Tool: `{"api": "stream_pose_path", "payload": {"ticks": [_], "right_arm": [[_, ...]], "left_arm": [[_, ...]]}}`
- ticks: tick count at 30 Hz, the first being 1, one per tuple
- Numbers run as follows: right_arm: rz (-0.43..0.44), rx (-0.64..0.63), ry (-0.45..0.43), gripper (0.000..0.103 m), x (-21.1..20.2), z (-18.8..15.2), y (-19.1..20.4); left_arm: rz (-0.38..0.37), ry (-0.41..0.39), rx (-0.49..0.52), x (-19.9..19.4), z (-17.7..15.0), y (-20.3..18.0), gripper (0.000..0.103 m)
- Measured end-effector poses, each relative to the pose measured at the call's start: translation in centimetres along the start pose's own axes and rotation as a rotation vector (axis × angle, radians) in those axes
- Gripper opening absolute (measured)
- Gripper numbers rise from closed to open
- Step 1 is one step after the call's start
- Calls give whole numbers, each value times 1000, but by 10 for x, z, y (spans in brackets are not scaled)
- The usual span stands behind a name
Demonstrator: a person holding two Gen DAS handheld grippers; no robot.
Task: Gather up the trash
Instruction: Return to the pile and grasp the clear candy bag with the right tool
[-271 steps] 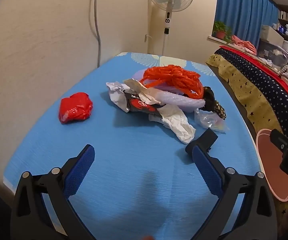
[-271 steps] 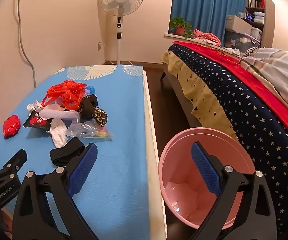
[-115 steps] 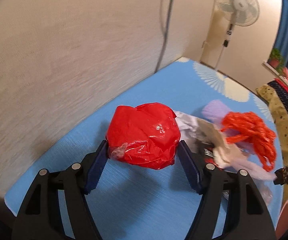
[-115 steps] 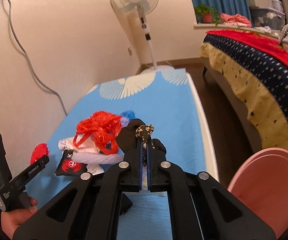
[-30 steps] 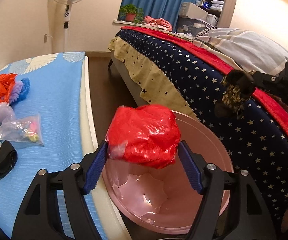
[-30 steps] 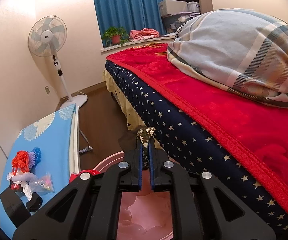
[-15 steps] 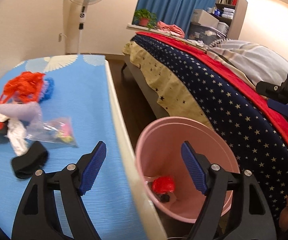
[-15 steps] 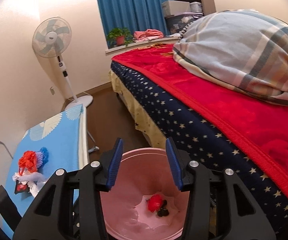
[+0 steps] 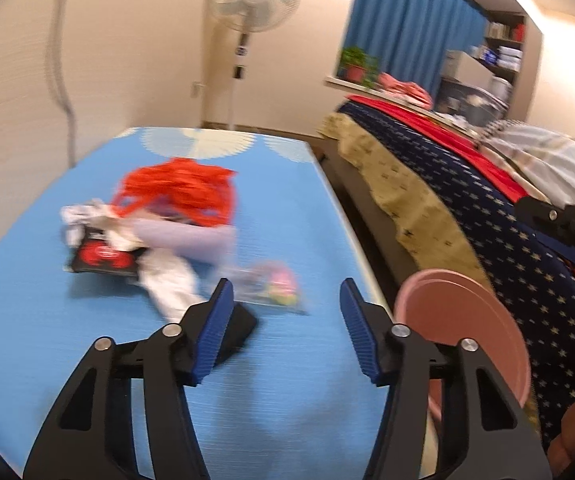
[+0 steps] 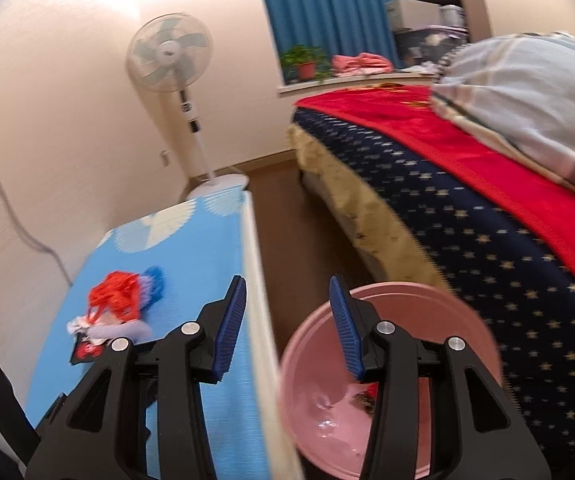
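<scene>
A pile of trash lies on the blue table (image 9: pixel 287 400): orange netting (image 9: pixel 179 192), white crumpled paper (image 9: pixel 167 280), a black and red wrapper (image 9: pixel 101 258), a clear bag with coloured bits (image 9: pixel 275 284) and a black band (image 9: pixel 235 332). My left gripper (image 9: pixel 285 324) is open and empty above the table's near part, by the black band. My right gripper (image 10: pixel 287 324) is open and empty over the gap between the table edge and the pink bin (image 10: pixel 447 312). Red and dark trash (image 10: pixel 367 394) lies in the bin's bottom. The bin also shows in the left wrist view (image 9: pixel 467 308).
A bed with a star-patterned cover (image 10: pixel 487 240) and red blanket stands right of the bin. A standing fan (image 10: pixel 171 60) is at the far wall. A cable (image 9: pixel 61 80) hangs down the left wall. The pile also shows in the right wrist view (image 10: pixel 119 304).
Both grippers have swung left from over the bin toward the table. The left one now faces the trash pile. Both stay open and empty.
</scene>
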State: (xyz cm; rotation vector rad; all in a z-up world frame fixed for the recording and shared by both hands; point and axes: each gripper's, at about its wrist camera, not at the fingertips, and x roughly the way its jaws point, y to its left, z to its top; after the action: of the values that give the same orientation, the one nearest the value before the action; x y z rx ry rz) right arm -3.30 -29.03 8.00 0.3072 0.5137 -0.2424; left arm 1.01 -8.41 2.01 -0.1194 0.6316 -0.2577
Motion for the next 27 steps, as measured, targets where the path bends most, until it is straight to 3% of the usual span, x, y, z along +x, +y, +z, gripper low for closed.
{"api": "stream_pose_path", "payload": {"ticks": [12,19,27], "right_arm": [[137,-35,101,41,55,-29,60],[168,-54,160,41,86,-43,78],[172,-59,243,45,122,-61,89]], "left_arm": [[249,-26,-179,-5,1,91,50],[316,-12,-210,5,3,106,51],[373,52,-253,25,3,123,62]]}}
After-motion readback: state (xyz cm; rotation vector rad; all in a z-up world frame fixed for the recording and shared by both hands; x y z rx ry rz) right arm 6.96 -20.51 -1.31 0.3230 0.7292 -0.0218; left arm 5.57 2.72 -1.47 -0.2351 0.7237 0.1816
